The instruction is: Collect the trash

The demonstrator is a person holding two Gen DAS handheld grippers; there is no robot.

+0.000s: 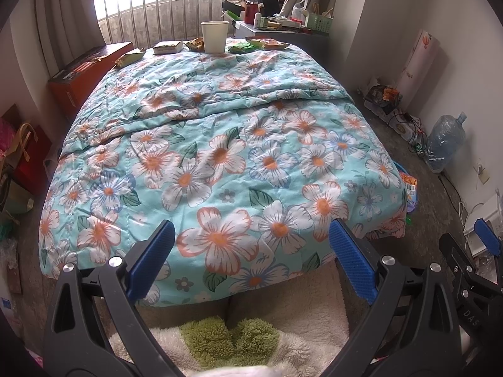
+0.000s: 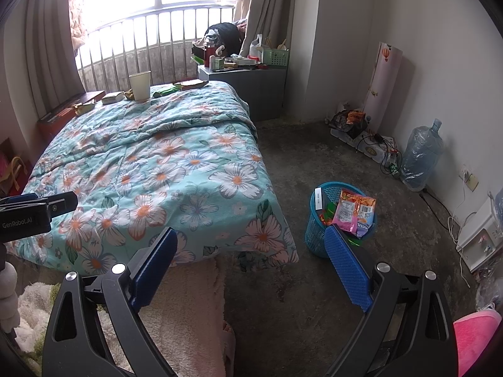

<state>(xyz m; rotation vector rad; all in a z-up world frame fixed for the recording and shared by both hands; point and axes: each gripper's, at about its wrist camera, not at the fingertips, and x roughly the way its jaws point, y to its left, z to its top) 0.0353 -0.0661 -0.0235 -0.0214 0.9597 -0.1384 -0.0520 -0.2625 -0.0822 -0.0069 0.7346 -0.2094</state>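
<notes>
2 claws agape, empty: left claw [image 1: 251, 257], right claw [image 2: 251, 262]; wrappers in basket [image 2: 317, 220].

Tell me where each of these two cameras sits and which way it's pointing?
Left wrist: sits on the left gripper, jaws open, looking up the floral bed toward the window; the right gripper shows at the edge.
Right wrist: sits on the right gripper, jaws open, facing the bed's corner and the blue trash basket; the left gripper shows.
Shared: bed, paper cup, wrappers.

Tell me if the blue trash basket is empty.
Not empty: snack wrappers poke above the rim of the blue basket on the floor beside the bed.
</notes>
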